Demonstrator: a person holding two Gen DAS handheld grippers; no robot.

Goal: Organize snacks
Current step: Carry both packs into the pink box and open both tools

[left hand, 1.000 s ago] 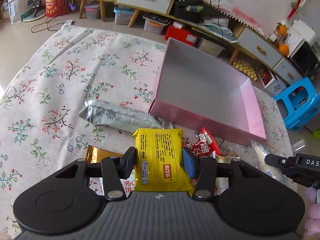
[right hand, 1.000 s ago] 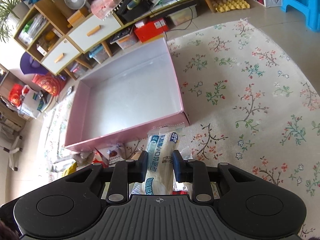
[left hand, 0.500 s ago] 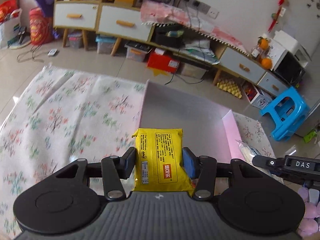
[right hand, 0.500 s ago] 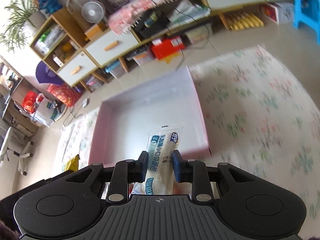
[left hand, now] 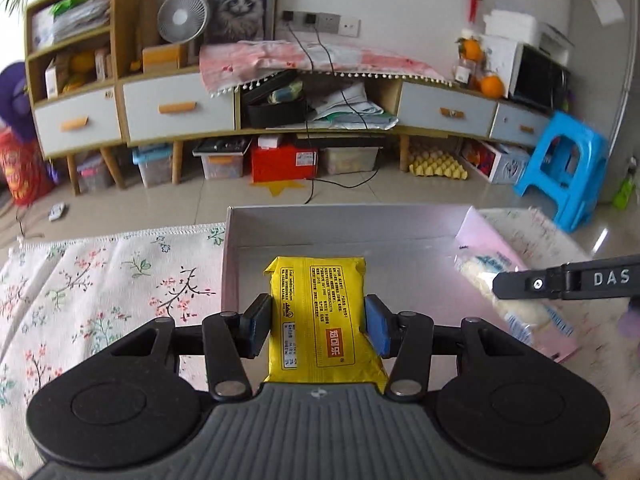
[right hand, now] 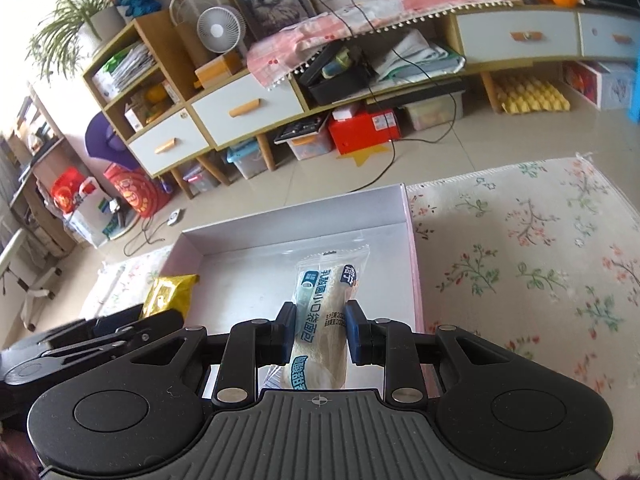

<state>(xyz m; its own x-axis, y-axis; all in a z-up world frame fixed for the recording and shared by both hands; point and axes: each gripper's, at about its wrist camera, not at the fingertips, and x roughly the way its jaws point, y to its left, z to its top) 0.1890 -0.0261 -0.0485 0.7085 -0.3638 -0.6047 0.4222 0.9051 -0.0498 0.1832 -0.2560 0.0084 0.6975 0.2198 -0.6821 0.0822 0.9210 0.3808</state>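
My left gripper (left hand: pixel 318 322) is shut on a yellow snack packet (left hand: pixel 320 312) and holds it over the near left part of the pink box (left hand: pixel 492 240). My right gripper (right hand: pixel 318 330) is shut on a clear bread packet (right hand: pixel 326 304) with blue print, held above the box's white inside (right hand: pixel 248 264). The bread packet (left hand: pixel 500 284) and the right gripper's finger (left hand: pixel 568 282) show at the right of the left wrist view. The yellow packet (right hand: pixel 168 292) and the left gripper (right hand: pixel 100 340) show at the left of the right wrist view.
The box lies on a floral cloth (left hand: pixel 100 280), which also shows in the right wrist view (right hand: pixel 540 248). Beyond it are a tiled floor, a long cabinet (left hand: pixel 180 108) with drawers, storage bins, and a blue stool (left hand: pixel 564 168).
Both grippers have risen and moved forward with their packets, from near the box's front edge to over the box. The loose snacks on the cloth have left the view.
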